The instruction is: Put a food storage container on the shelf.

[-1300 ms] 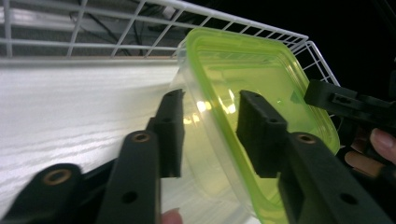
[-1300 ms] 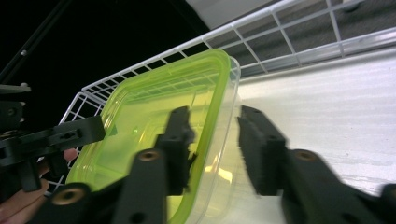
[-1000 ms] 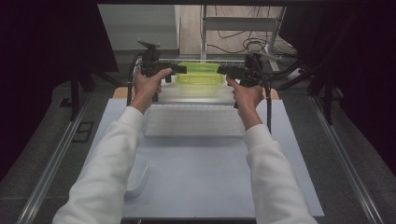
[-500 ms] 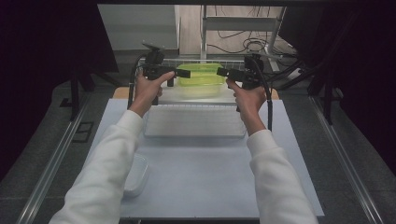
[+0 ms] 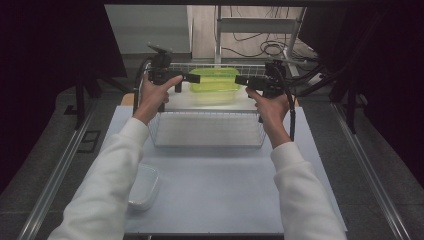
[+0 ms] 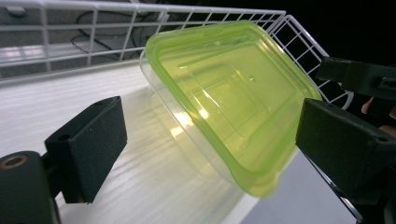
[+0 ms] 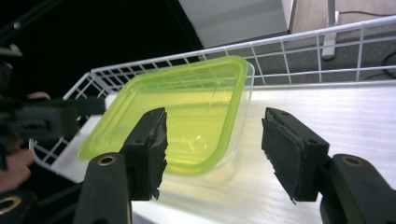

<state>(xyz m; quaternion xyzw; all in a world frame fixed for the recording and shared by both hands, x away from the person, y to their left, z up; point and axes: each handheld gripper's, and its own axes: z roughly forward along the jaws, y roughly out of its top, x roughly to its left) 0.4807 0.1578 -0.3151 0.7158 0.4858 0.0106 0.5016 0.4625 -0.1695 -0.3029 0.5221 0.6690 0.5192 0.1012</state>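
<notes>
Dark surroundings close in on a pale blue tabletop (image 5: pixel 215 185), with a light floor and loose cables beyond its far edge. At the far middle of the tabletop lies a clear rectangular plastic container with a lime-green lid (image 5: pixel 214 80). It rests lid up on a white, ribbed surface inside a white wire basket (image 5: pixel 207 131), close to the basket's far wire wall. In the left gripper view the container (image 6: pixel 224 107) lies ahead of the jaws, free of both pads. In the right gripper view the container (image 7: pixel 182 121) likewise lies beyond the jaws, untouched.

Left tongs (image 5: pixel 194 78) point rightward at the container's left end; their jaws have just been opening and now stand spread wide, nothing pinched between them. Right tongs (image 5: pixel 241 80) point leftward at the container's right end; jaws spread, pads apart from the container's wall, gripping nothing. Each is held by a hand in a white sleeve, left hand (image 5: pixel 156 92) and right hand (image 5: pixel 270 105), both above the basket's far half.

Near left on the tabletop, well apart from the basket, sits a small white shallow rectangular tray (image 5: pixel 145 186), partly hidden by the left sleeve.
</notes>
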